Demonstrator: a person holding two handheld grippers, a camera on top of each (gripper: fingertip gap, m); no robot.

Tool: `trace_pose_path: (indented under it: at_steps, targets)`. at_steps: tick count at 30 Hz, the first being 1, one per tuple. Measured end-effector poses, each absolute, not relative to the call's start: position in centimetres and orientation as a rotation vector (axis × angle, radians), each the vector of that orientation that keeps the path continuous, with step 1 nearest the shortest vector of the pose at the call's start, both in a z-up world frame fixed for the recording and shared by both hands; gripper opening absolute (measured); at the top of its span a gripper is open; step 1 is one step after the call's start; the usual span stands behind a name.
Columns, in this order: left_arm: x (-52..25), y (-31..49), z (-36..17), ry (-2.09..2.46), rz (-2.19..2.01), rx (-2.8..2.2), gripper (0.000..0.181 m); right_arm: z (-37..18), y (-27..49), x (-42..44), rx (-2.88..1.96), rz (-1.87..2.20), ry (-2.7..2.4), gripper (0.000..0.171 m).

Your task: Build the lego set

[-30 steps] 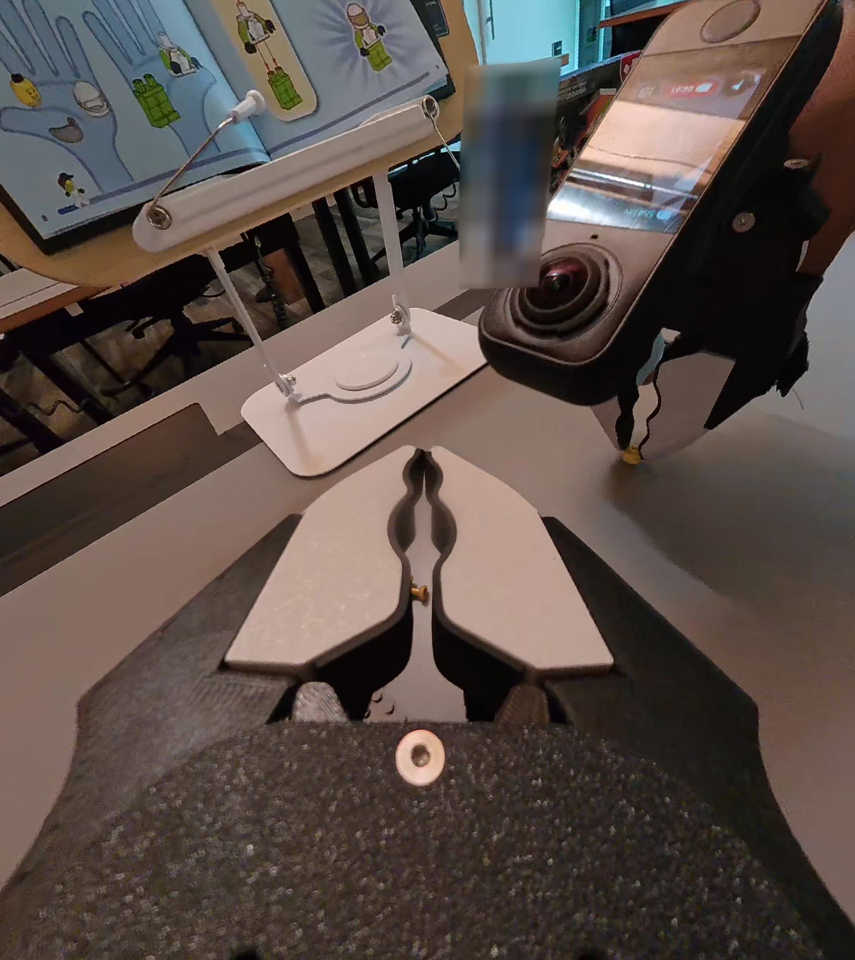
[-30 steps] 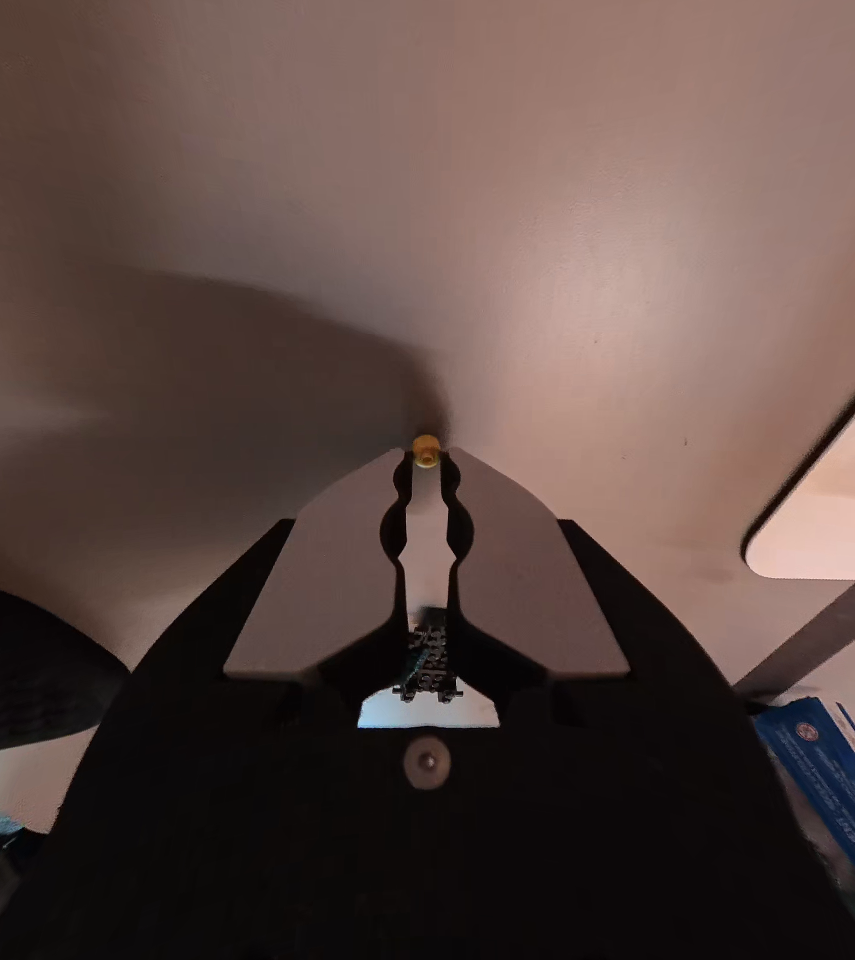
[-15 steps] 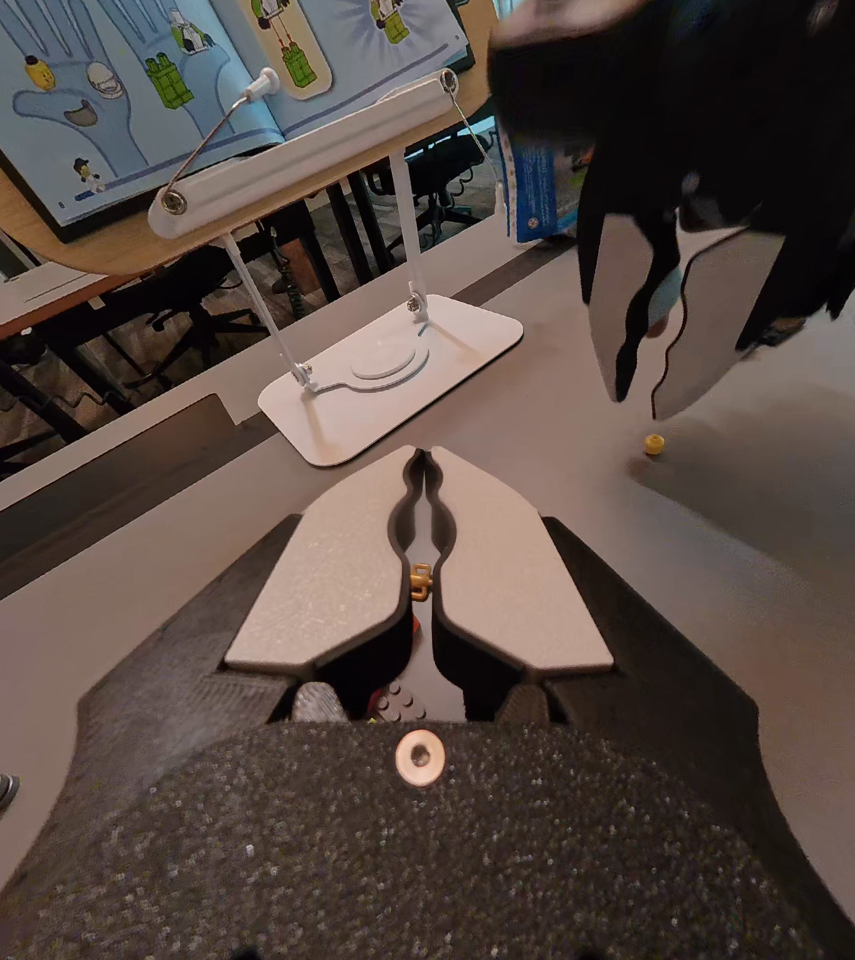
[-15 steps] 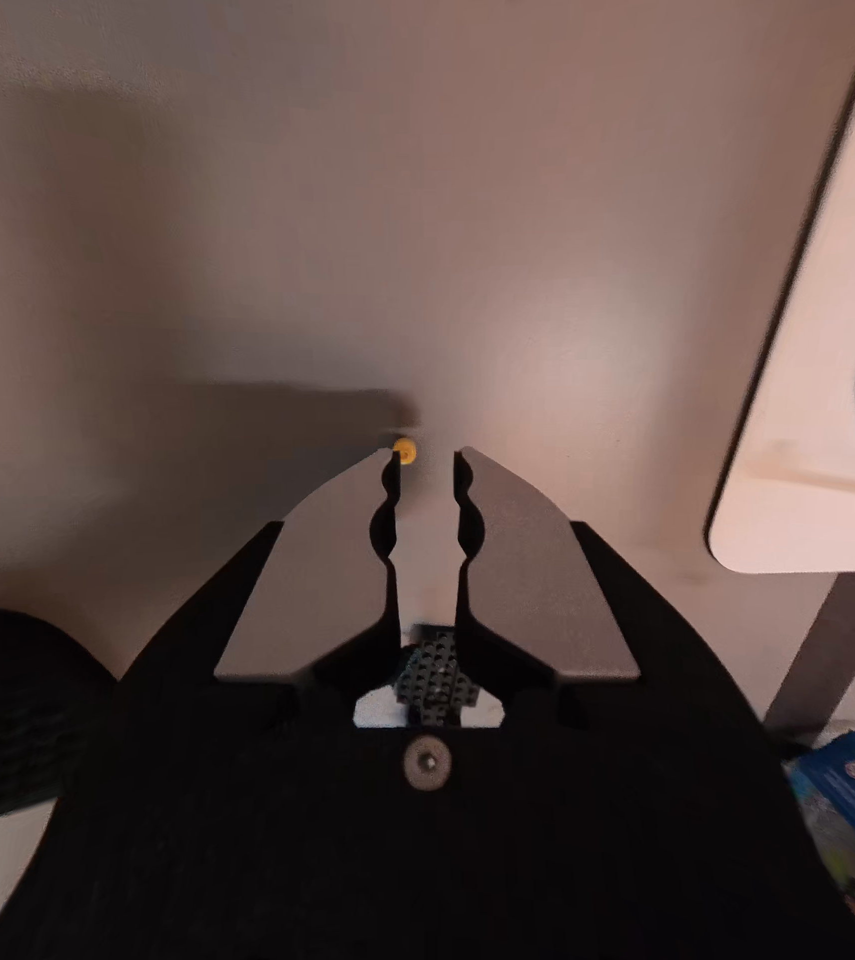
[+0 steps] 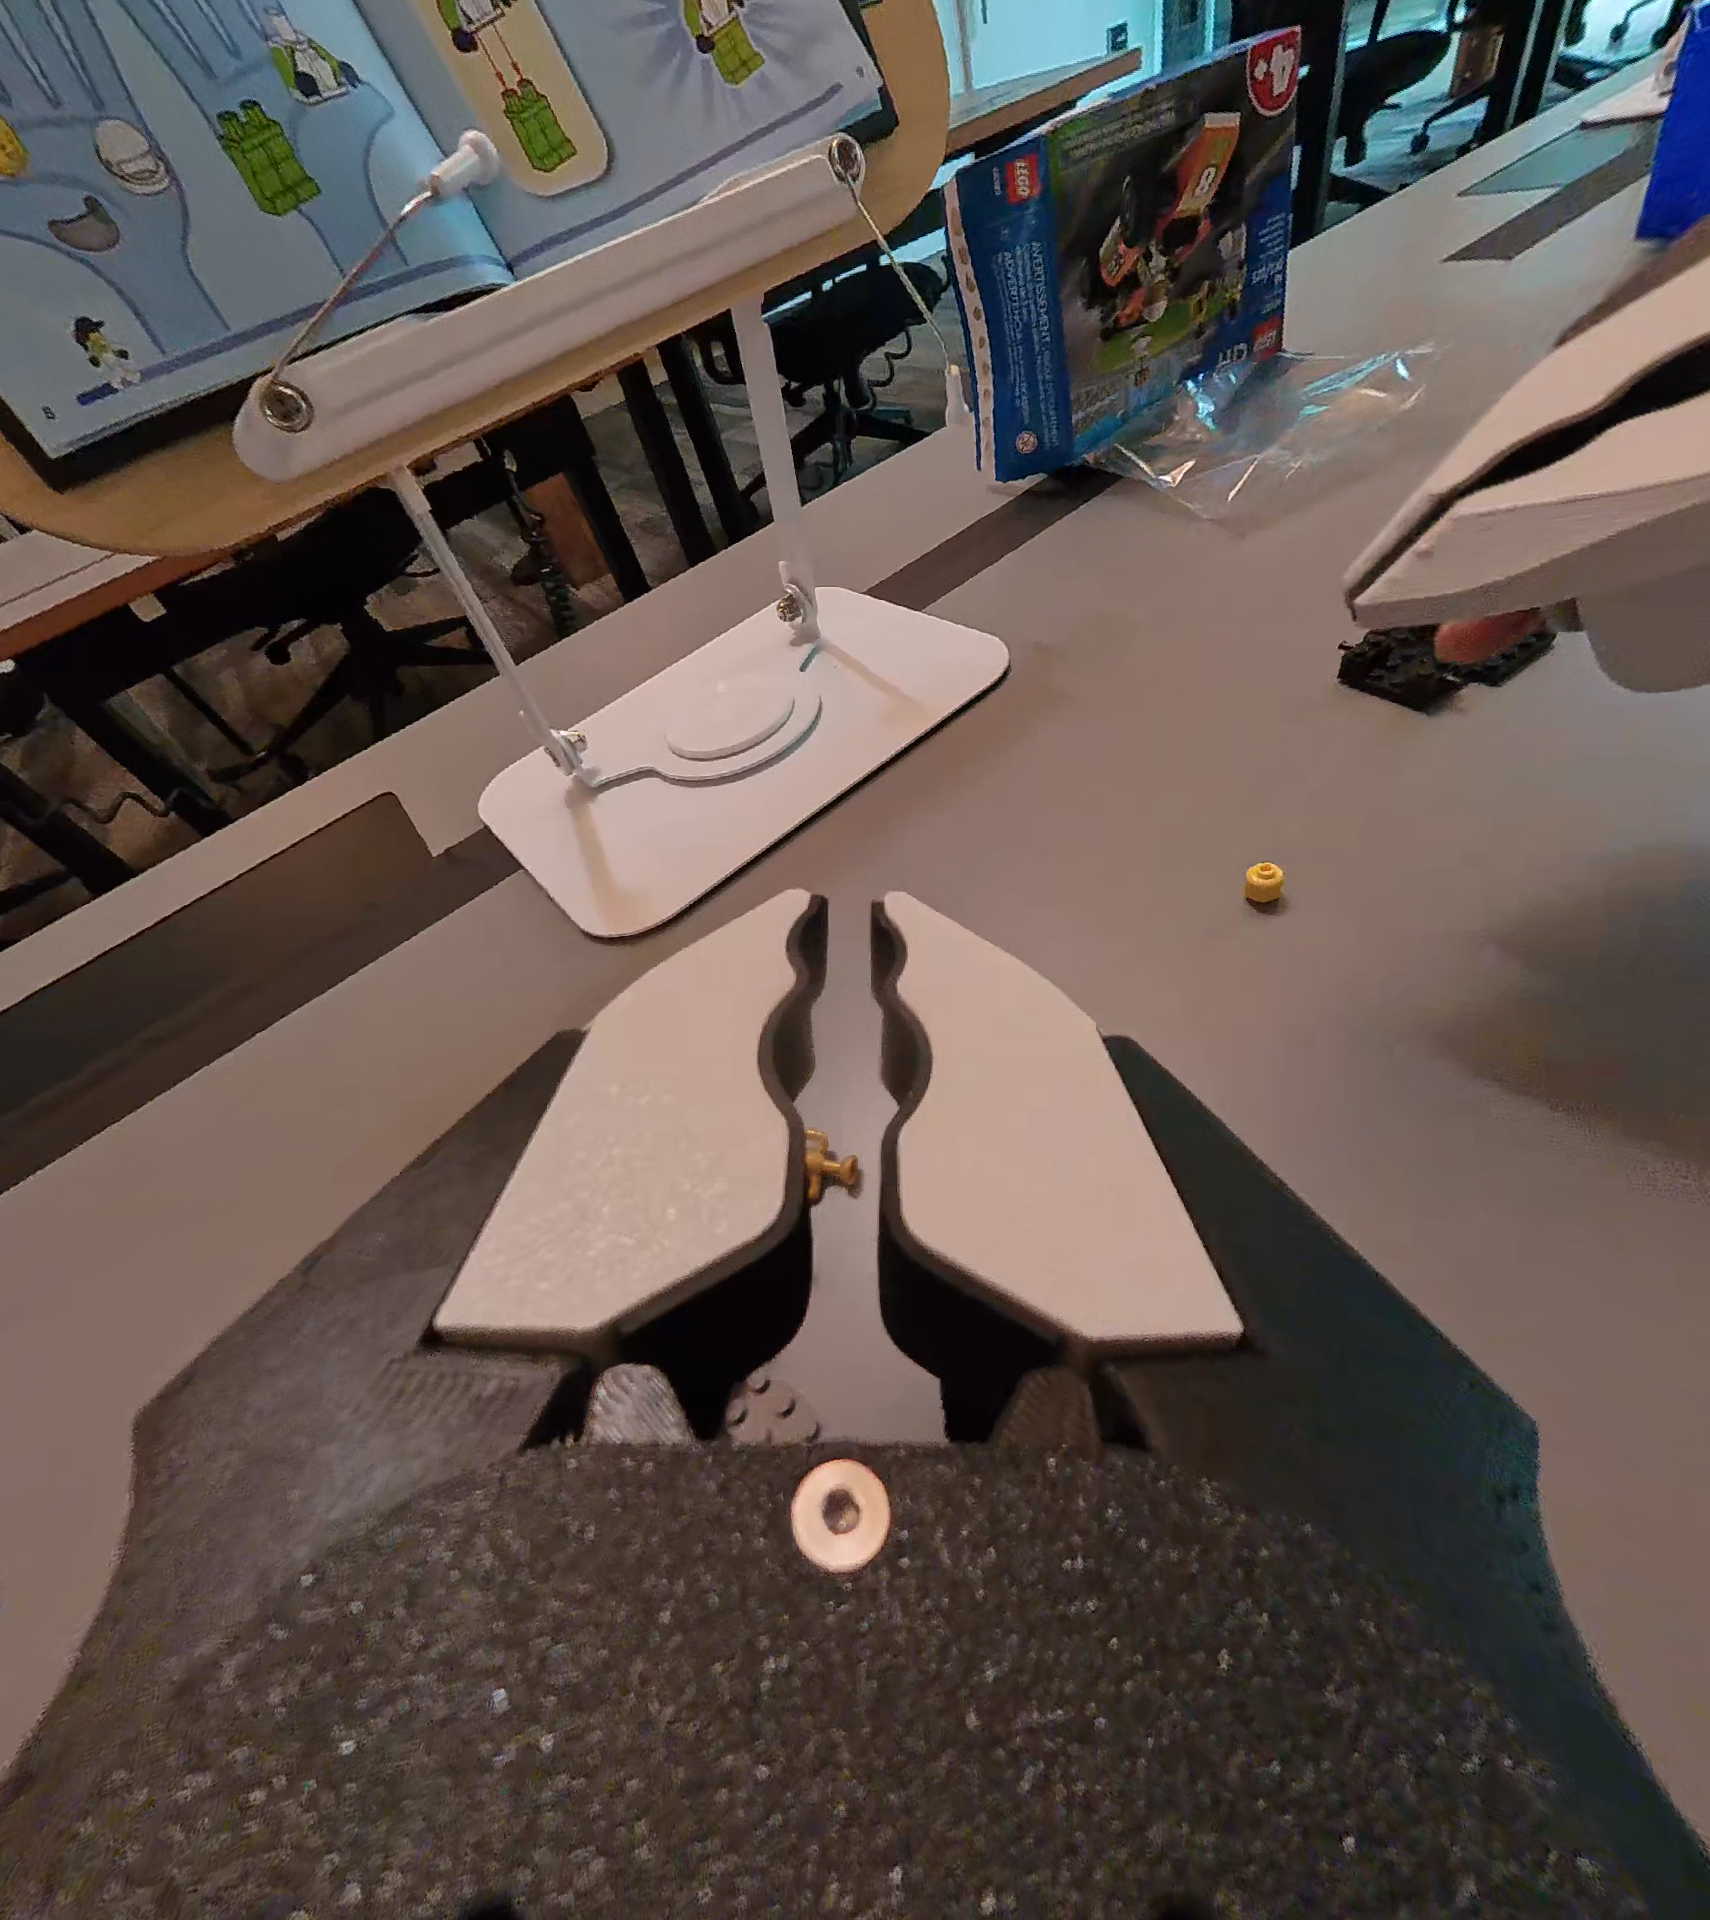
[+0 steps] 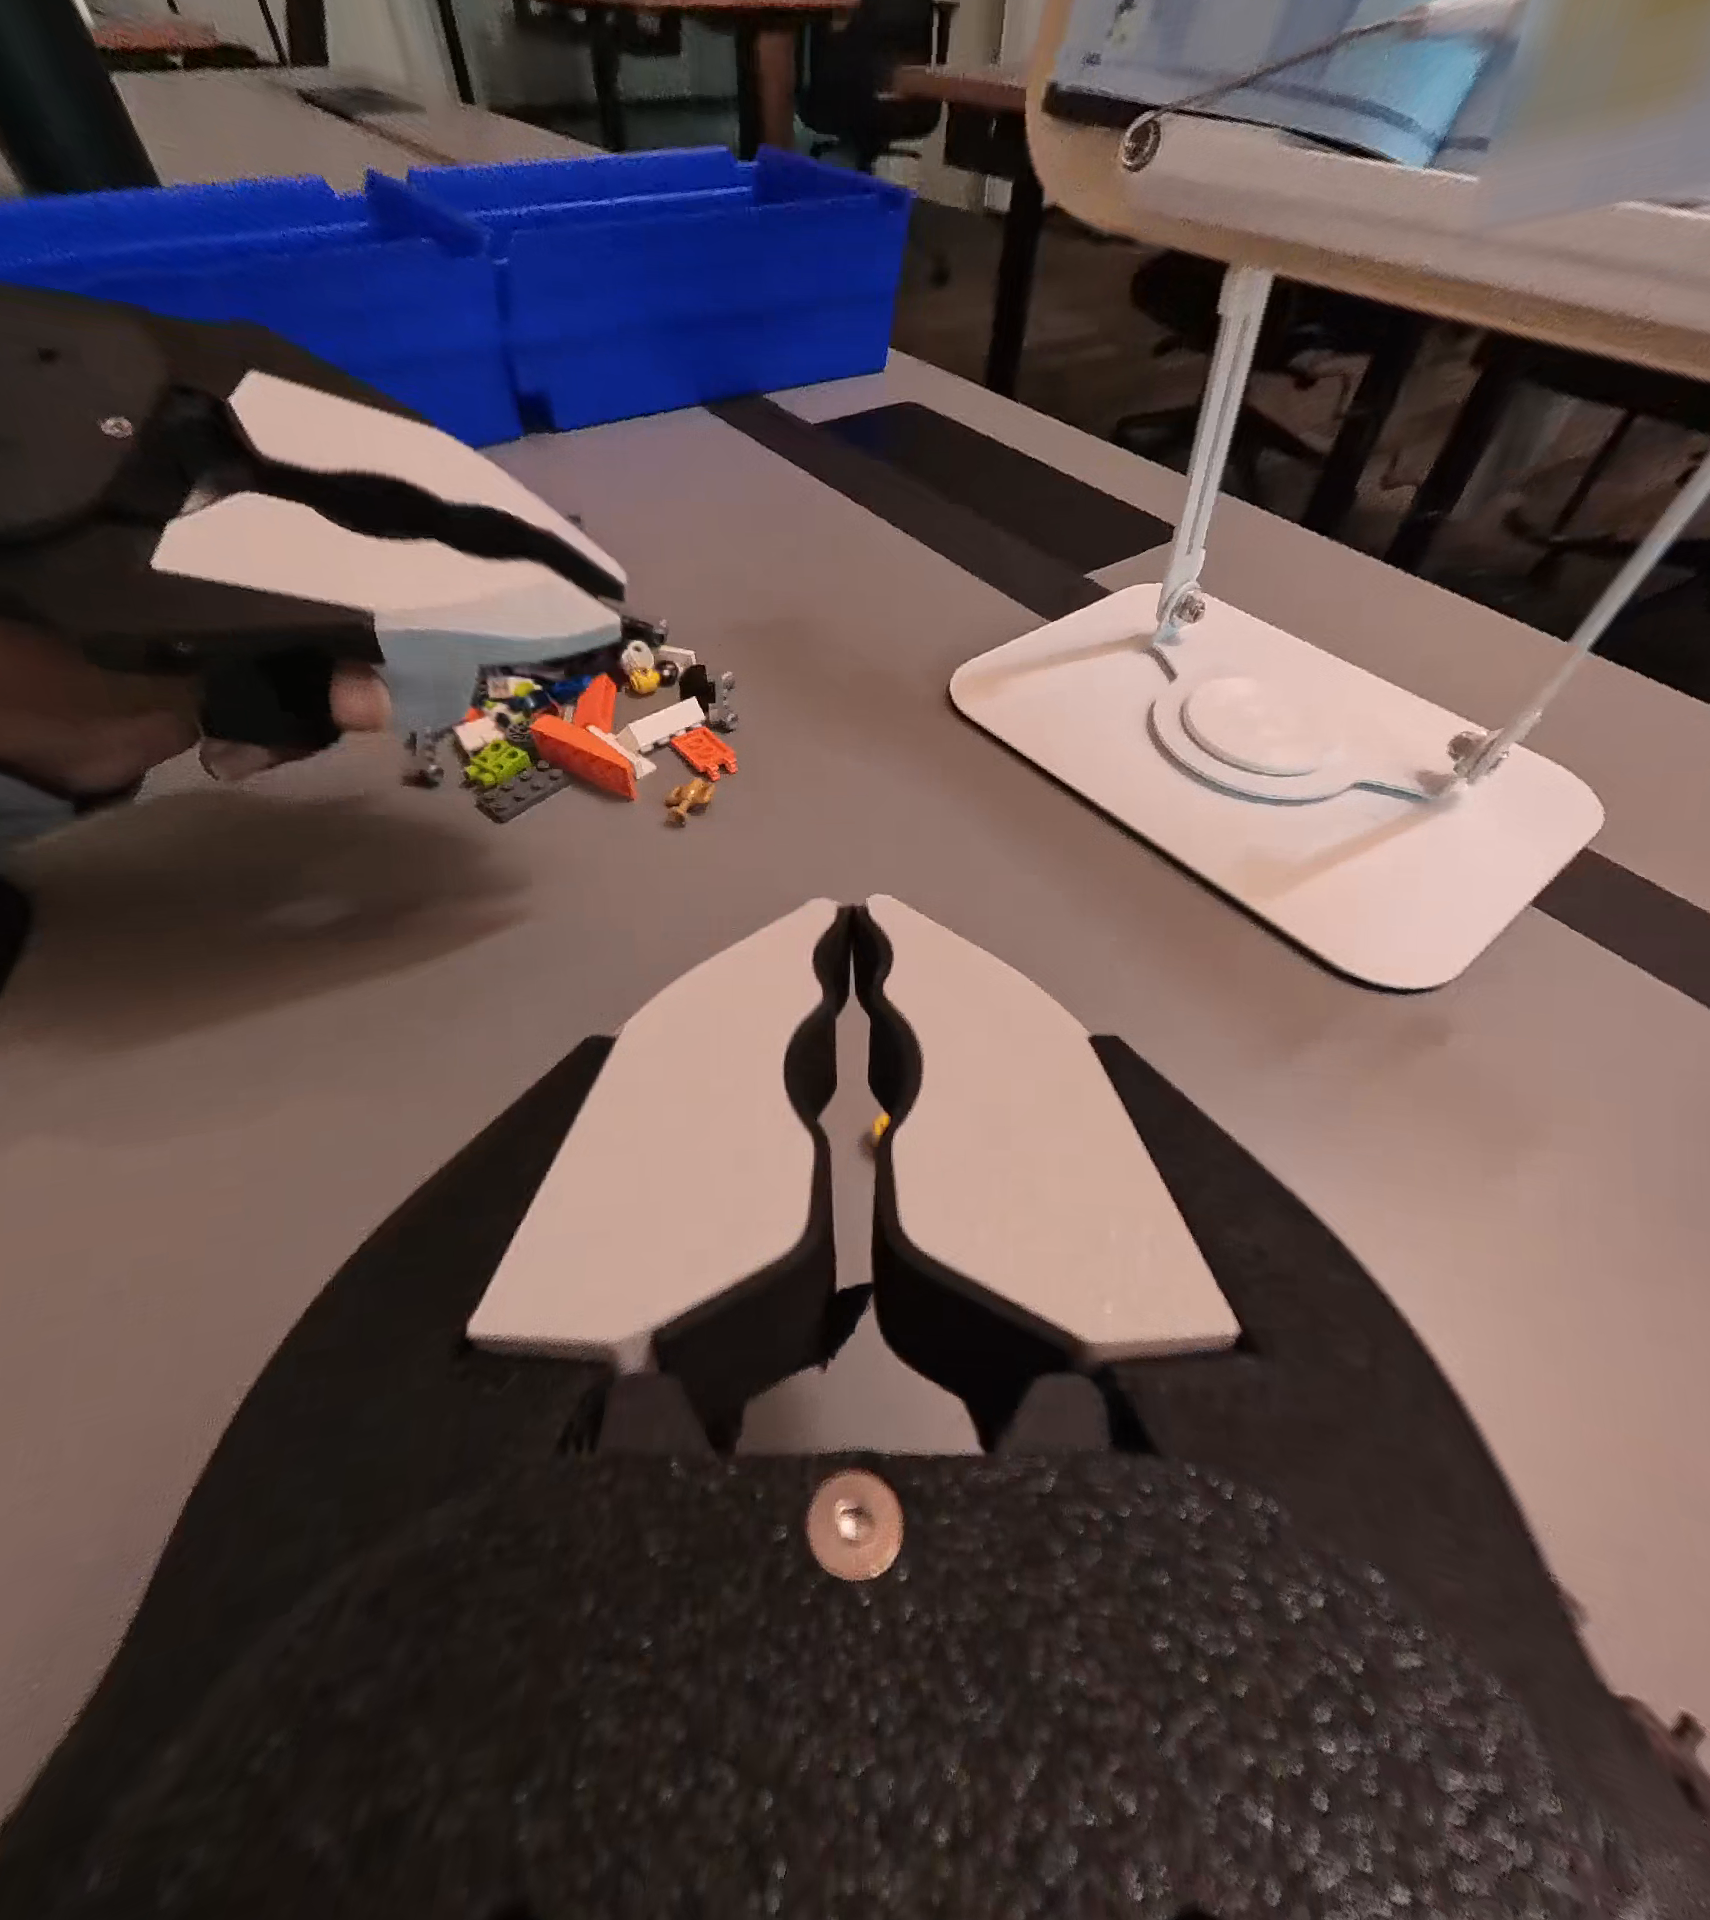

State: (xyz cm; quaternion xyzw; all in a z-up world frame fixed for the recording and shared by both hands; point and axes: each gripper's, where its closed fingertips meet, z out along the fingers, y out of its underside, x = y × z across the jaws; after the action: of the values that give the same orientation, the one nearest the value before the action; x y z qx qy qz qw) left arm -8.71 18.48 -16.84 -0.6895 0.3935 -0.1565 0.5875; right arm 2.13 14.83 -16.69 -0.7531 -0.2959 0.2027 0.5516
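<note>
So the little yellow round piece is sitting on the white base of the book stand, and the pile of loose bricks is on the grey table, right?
Not quite. The left wrist view shows the little yellow round piece on the bare grey table, apart from the book stand's white base. The pile of loose bricks is on the table, as you said.

I'm working in an office. Grey desks (image 5: 1350,1091) stretch back, with swivel chairs (image 5: 835,343) behind. Blue bins (image 6: 539,281) sit nearby.

right gripper (image 6: 853,914) above the grey table (image 6: 1246,1195), fingertips together, a small yellow piece (image 6: 879,1124) showing through the gap behind them. left gripper (image 6: 612,613) over a pile of loose bricks (image 6: 581,732). white stand base (image 6: 1277,790) to the right; blue bins (image 6: 622,281) behind.
</note>
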Motion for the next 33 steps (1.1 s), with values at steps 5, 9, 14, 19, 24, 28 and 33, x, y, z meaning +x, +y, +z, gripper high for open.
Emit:
trace_pose_path:
  at_steps: [5,9,14,19,24,28,33]
  targets:
    - [-14.2,21.2,-14.2,0.840,-0.297,-1.636,0.000,-17.1,14.7,3.5,-1.770,0.508,-0.692,0.000]
    - [-21.6,23.6,-14.3,0.814,-0.343,-1.768,0.001,-16.2,14.8,4.6,-1.740,0.516,-0.665,0.000]
    - [-26.6,22.6,-19.7,0.978,-0.306,-1.973,0.014,-16.1,14.8,5.1,-1.743,0.509,-0.642,0.000]
    - [-26.6,20.0,-23.2,1.092,-0.403,-2.072,0.022,-16.9,14.9,4.7,-1.764,0.524,-0.647,0.000]
    - [-27.4,19.9,-25.2,1.131,-0.332,-2.128,0.025,-18.0,15.1,4.5,-1.797,0.525,-0.652,0.000]
    - [-27.2,19.7,-25.8,1.145,-0.328,-2.130,0.020,-18.2,15.0,4.7,-1.801,0.519,-0.646,0.000]
    - [-27.1,20.3,-24.7,1.088,-0.322,-2.078,0.003,-18.3,15.0,4.7,-1.806,0.538,-0.633,0.000]
